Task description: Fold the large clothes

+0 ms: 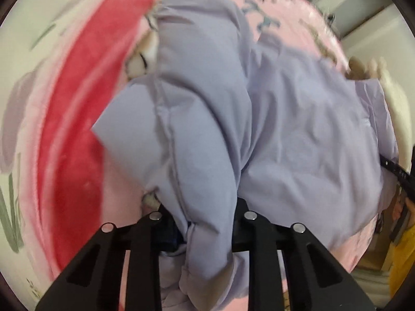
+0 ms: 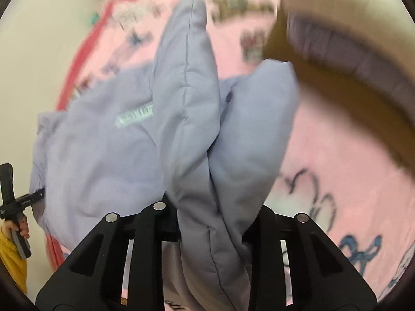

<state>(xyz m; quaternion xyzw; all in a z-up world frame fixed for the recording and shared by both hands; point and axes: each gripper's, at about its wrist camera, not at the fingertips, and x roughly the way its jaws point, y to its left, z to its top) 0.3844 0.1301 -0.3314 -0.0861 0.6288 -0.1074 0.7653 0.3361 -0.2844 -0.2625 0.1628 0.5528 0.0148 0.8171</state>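
Here a puffy, quilted lavender jacket (image 1: 285,129) lies bunched on a pink printed blanket with a broad red border (image 1: 72,129), and both pairs of tongs have hold of it. The left tongs (image 1: 205,233) are clamped on a thick padded fold of the jacket, which rises out between the black fingers toward the blanket's red border. The right tongs (image 2: 212,230) are likewise closed on a doubled padded fold, standing up from the jaws above the rest of the jacket. In the right wrist view a pale green label (image 2: 135,116) shows on the jacket's flat part, left of the pinched fold, and a brown padded headboard (image 2: 337,90) curves beyond the blanket. A yellow sleeve (image 2: 11,259) shows at that view's lower left edge.
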